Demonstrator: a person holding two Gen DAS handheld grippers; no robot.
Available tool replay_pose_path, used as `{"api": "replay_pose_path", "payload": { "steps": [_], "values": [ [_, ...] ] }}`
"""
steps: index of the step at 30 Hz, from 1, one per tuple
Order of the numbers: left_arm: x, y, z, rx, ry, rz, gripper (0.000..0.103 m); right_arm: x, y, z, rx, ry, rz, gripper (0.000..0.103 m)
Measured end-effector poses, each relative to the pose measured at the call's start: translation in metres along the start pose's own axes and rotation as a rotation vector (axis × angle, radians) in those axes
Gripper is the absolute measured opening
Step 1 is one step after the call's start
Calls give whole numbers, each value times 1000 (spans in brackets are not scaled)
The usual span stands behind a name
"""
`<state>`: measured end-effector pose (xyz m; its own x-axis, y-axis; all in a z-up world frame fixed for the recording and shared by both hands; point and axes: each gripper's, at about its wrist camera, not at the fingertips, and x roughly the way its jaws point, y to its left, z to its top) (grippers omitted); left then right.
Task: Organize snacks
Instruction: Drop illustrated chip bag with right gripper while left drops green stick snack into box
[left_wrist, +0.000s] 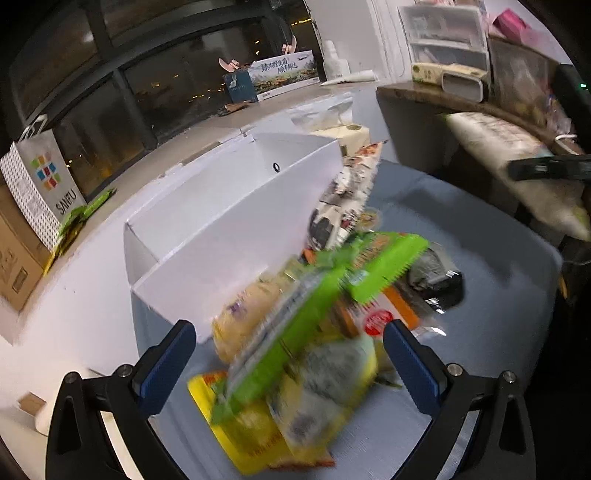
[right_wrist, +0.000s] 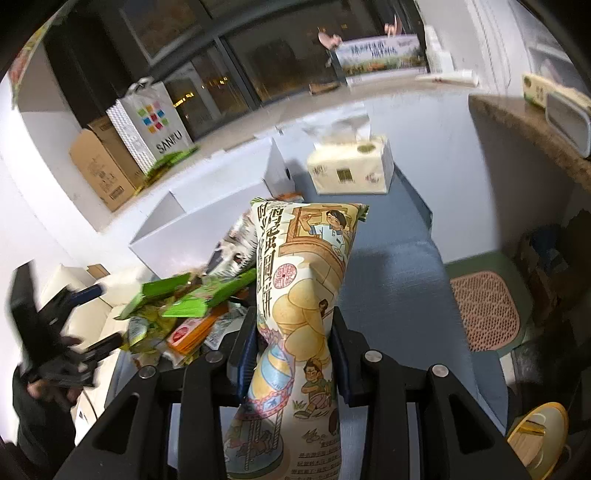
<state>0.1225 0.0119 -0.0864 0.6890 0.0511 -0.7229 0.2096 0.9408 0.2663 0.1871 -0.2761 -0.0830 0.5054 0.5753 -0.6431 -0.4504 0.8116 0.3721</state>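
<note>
A heap of snack packets lies on the blue-grey table (left_wrist: 498, 332), with a bright green packet (left_wrist: 317, 295) on top of yellow ones (left_wrist: 258, 435). My left gripper (left_wrist: 291, 354) hangs open just above this heap, nothing pinched between its blue pads. A white divided box (left_wrist: 221, 221) stands behind the heap. My right gripper (right_wrist: 295, 350) is shut on a tall cream snack bag with cartoon drawings (right_wrist: 306, 266), held upright off the table. The heap (right_wrist: 192, 306), the white box (right_wrist: 207, 214) and the left gripper (right_wrist: 96, 317) sit to its left. The held bag (left_wrist: 498, 147) shows blurred at the far right of the left wrist view.
A tissue pack (right_wrist: 351, 170) stands on the table's far end. A SANFU paper bag (right_wrist: 147, 122) and a cardboard box (right_wrist: 99, 170) sit on the window ledge. Plastic drawers (left_wrist: 447, 40) stand on a brown counter on the right. A brown mat (right_wrist: 484, 310) lies on the floor.
</note>
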Motion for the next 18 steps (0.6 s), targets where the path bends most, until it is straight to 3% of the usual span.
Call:
{"api": "replay_pose_path", "payload": {
  "steps": [5,7,8,9,12,13,14,18],
  "values": [
    [28,16,12,-26,76,-57,100,-9,2,-5,-6,-21,20,39],
    [33,23,10,-38,98,-87,73,-6,2,-6,-8,-12,26,39],
    [35,27,9,-60,108,-115,42,-5,3,-6,-2,-5,41,39],
    [37,31,8,-86,119,-135,33,-6,5,-7,-2,-3,54,39],
    [28,42,1,-151,88,-107,28,-5,15,-7,-32,-3,49,39],
    [22,46,-1,-184,60,-118,26,-5,17,-7,-36,-4,51,39],
    [18,52,-3,-220,38,-147,18,-4,20,-6,-41,-5,59,39],
    [-9,74,-12,-385,-68,-167,15,-1,31,1,-64,-16,84,39]
  ]
}}
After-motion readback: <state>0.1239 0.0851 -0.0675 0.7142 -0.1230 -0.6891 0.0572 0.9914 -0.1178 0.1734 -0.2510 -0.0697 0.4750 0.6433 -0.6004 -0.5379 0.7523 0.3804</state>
